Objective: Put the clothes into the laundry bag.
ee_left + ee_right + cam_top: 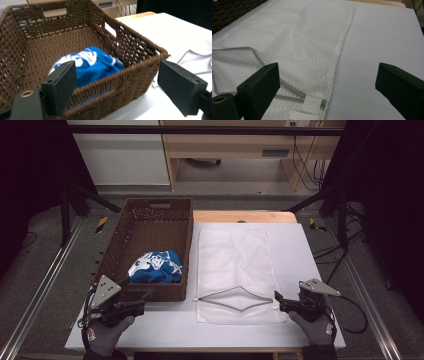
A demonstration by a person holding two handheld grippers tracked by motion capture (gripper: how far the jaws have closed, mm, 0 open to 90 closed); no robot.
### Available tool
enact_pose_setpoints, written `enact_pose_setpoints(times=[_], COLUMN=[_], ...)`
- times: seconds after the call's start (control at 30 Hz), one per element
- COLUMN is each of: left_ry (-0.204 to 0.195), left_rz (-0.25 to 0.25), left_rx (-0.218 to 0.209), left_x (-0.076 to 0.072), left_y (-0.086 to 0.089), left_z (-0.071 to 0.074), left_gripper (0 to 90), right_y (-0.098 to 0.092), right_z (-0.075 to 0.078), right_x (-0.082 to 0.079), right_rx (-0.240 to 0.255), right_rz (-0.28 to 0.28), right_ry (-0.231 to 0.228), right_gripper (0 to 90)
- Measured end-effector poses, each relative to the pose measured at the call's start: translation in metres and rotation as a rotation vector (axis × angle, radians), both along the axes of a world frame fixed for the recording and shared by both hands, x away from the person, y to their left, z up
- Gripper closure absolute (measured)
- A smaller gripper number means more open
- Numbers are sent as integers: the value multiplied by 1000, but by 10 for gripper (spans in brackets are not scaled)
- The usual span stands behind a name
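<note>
A brown wicker basket (150, 210) stands on the left of the white table and holds a crumpled blue cloth with white print (156, 266) near its front wall. The cloth (93, 63) lies just behind the basket's front rim (120, 77) in the left gripper view. My left gripper (145, 304) (117, 87) is open just in front of that wall, holding nothing. A white mesh laundry bag (235, 265) lies flat in the table's middle, its grey-edged mouth (237, 298) gaping toward me. My right gripper (278, 301) (327, 85) is open beside the bag's front right corner (312, 101).
The white table (300, 250) has bare surface right of the bag. A wooden board (240, 216) lies at its far edge. Black frame posts stand at both sides, and cables run on the floor at the right.
</note>
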State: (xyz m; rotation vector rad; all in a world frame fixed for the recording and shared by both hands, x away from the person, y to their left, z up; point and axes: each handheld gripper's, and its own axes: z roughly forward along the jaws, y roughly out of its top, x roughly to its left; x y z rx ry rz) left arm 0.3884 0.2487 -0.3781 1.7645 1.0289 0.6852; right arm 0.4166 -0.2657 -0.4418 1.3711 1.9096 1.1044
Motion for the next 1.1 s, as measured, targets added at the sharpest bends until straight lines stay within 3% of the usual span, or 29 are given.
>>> enact_pose_setpoints(times=[0.33,0.47,0.6,0.87,1.1], left_ry=[-20,-1,15,48,84], left_rz=[18,22,26,37,47], left_rx=[30,38,74,91,140], left_x=[24,39,53,79,106], left_y=[1,1,0,3,3], left_z=[27,32,36,41,43], left_gripper=[156,154,153,156,153], right_y=[-1,0,0,-1,-1], right_z=[0,-1,-2,-3,-4], right_x=[1,1,1,2,2], right_rx=[-11,-13,-15,-15,-15], right_rz=[0,3,2,-1,0], right_ry=[-10,-7,-5,0,4], right_gripper=[59,59,59,58,57])
